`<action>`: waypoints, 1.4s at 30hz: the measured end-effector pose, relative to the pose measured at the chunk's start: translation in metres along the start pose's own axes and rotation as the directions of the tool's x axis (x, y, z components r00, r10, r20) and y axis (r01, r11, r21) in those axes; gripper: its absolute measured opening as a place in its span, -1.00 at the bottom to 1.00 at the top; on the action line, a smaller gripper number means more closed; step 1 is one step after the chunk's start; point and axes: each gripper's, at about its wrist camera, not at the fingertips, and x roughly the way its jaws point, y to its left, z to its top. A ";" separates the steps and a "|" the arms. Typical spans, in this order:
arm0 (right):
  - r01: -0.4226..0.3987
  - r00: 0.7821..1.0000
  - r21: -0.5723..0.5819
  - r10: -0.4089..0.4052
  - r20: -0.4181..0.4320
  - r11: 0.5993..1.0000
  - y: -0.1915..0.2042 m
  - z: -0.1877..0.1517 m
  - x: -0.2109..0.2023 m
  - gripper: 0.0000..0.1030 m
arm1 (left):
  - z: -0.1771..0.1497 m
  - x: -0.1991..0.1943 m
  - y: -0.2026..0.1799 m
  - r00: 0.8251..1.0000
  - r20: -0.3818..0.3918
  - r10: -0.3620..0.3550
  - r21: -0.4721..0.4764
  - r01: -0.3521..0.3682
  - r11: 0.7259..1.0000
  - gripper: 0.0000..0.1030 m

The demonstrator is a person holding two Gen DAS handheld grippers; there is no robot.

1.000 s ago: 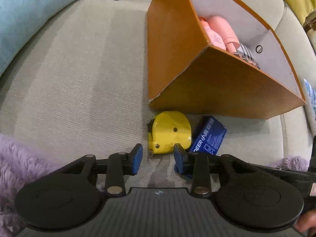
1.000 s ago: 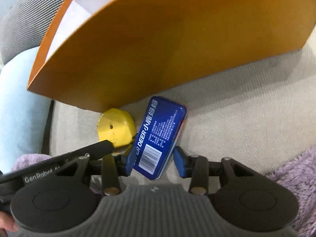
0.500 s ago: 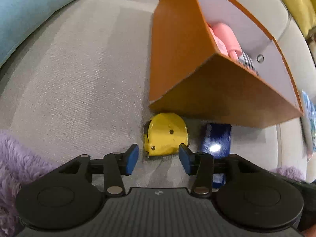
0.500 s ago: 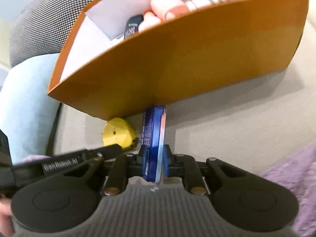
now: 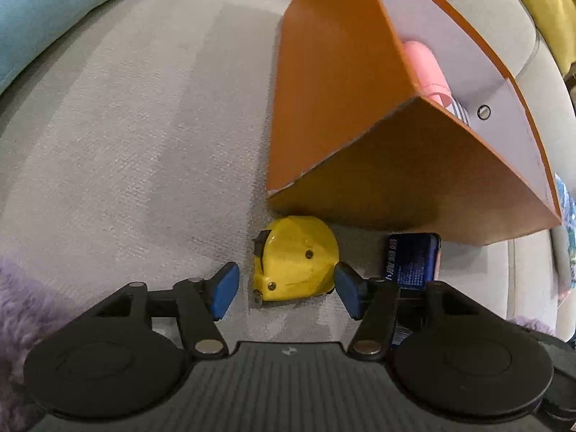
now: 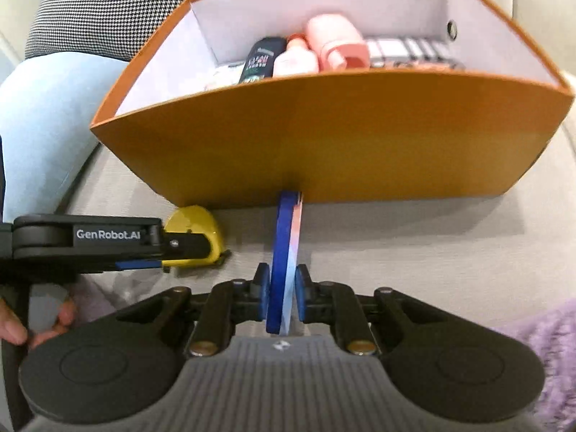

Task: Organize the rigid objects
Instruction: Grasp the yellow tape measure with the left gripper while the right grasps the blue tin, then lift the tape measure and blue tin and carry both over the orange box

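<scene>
A: What does the right tongs [image 6: 281,289] hold?

B: It is closed on the blue tin [image 6: 284,262], which stands on its thin edge between the two pads. The far end of the tin is just in front of the orange box [image 6: 324,144], at the bottom of its near wall.

A: And the left tongs [image 5: 286,289]?

B: Its jaws are opening. The yellow tape measure [image 5: 297,264] lies on the grey sofa cushion [image 5: 126,144] between the blue pads, but the pads do not press on it. It is close to the corner of the box.

A: What is inside the box?

B: A pink bottle [image 6: 336,43], a dark bottle [image 6: 261,59] and something with a checked pattern [image 6: 406,50] (I cannot tell what it is). A hand [image 6: 39,324] shows at the left edge of the right wrist view.
</scene>
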 end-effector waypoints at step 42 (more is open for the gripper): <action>-0.089 0.996 -0.009 0.089 -0.017 0.996 -0.007 0.004 -0.011 -0.74 | -0.018 -0.020 -0.037 0.987 0.038 -0.158 0.163 0.150 0.975 -0.58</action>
